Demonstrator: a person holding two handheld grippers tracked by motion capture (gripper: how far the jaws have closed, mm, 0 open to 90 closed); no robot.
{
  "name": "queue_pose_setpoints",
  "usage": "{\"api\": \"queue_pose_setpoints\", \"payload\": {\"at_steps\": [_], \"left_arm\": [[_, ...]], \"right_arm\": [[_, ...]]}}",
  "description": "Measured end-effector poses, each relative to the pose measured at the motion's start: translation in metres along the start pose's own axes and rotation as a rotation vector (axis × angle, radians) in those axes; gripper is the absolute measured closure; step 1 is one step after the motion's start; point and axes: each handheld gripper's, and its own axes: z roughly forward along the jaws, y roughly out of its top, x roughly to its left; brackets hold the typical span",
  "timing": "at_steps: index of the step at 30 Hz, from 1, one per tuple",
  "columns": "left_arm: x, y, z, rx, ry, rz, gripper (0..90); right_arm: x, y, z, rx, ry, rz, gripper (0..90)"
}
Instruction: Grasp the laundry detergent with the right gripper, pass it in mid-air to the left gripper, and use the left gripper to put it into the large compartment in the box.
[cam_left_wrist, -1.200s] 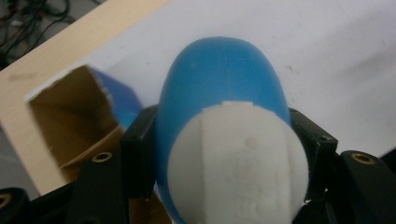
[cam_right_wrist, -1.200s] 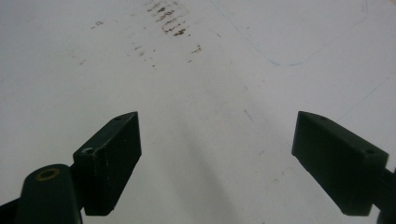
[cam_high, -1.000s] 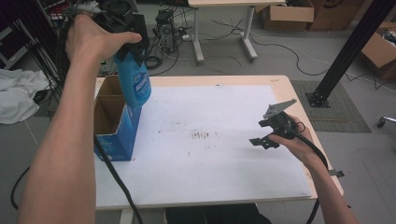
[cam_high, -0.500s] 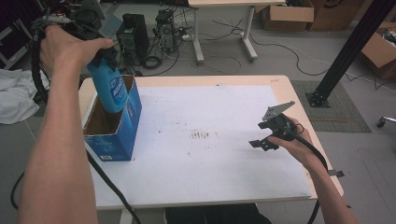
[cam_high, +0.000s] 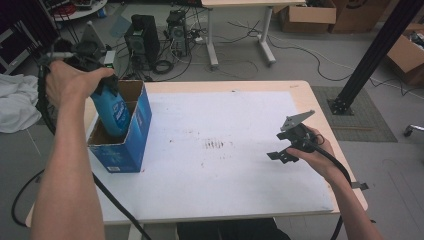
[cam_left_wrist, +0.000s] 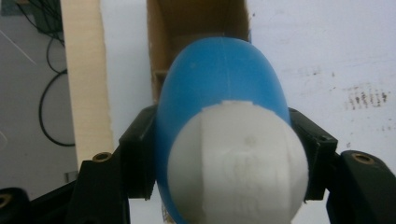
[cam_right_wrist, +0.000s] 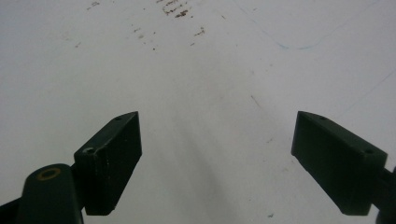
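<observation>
Over the open blue cardboard box at the table's left edge, the blue bottle hangs partly inside, its white cap clamped between the left gripper jaws. Lowering it straight and releasing only once the base rests would likely prevent tipping. Right gripper idles over the white tabletop, jaws spread wide, holding nothing.
</observation>
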Motion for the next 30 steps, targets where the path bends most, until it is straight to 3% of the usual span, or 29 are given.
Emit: {"api": "queue_pose_setpoints", "payload": {"at_steps": [14, 19, 30], "left_arm": [[0.004, -0.025, 0.083, 0.048, -0.008, -0.028, 38.1], [0.003, -0.029, 0.094, 0.056, -0.012, -0.021, 38.1], [0.001, -0.033, 0.096, 0.048, -0.002, -0.034, 38.0]], "right_arm": [[0.004, -0.006, 0.006, 0.019, -0.004, 0.004, 16.5], [0.005, -0.007, 0.009, 0.032, -0.006, 0.007, 16.5], [0.008, -0.008, 0.012, 0.037, -0.001, 0.01, 16.6]]}}
